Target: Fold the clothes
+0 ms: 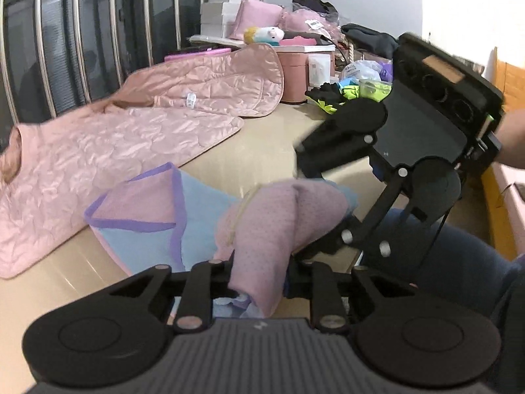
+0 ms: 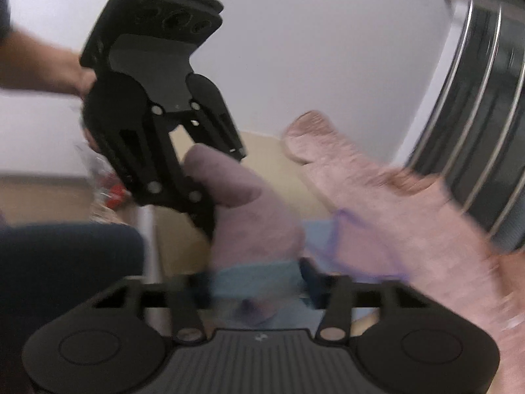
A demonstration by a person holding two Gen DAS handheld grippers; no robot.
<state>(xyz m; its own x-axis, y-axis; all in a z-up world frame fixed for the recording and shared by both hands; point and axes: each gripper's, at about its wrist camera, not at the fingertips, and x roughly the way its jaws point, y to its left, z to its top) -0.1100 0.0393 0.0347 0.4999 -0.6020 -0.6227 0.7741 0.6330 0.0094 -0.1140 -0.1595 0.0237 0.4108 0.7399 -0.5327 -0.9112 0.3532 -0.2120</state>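
Both grippers grip the same small pink dotted knit garment w/ blue lining [image 1: 262,216], lifted just above the tan tabletop [image 1: 256,151]. Left gripper [image 1: 259,282] clenched on one bunched end, right gripper [image 2: 256,282] clamped on the other. Quilted pink satin robe [image 1: 124,131] lies behind.

A lived-in room of a home: a beige tabletop [image 1: 262,151] by a dark window behind curved metal bars [image 1: 78,32], a plain white wall [image 2: 311,49], and household clutter heaped at the far end, with white boxes [image 1: 218,13], pink cushions [image 1: 256,16], a plush toy [image 1: 264,34], and a pink quilted vest [image 1: 131,128] spread out
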